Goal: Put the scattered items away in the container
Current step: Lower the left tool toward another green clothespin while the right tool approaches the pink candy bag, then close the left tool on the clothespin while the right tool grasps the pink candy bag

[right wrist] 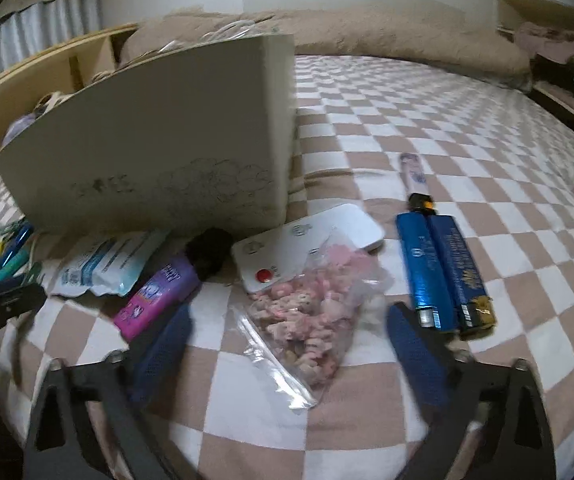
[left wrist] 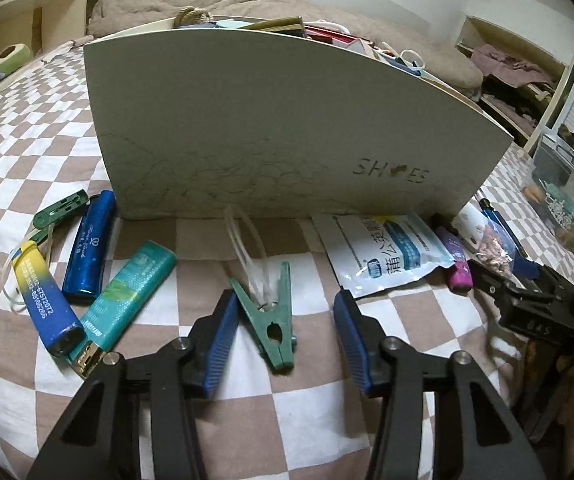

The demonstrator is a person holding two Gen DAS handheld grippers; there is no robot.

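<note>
The shoe box [left wrist: 279,120] stands on the bed [left wrist: 271,412] ahead of me. Before it, between my left tool's [left wrist: 287,344] fingers, lies a clothes peg [left wrist: 271,320]; three lighters [left wrist: 87,272] lie left, a sachet [left wrist: 387,256] right.

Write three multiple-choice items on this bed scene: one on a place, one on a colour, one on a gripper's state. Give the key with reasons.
1. Where does the green clothespin lie?
A. inside the shoe box
B. on the checkered bedspread between the left gripper's fingers
C. on the wooden shelf

2. What colour are the two lighters lying side by side ahead of the right gripper?
A. blue
B. red
C. white

3. How does the left gripper stand?
A. shut on the clothespin
B. open around the clothespin
C. out of view

Key: 1 B, the clothespin rests on the bedspread in front of the shoe box. 2 A, both bodies are metallic blue. 3 B, a clear gap shows at the right pad.
</note>
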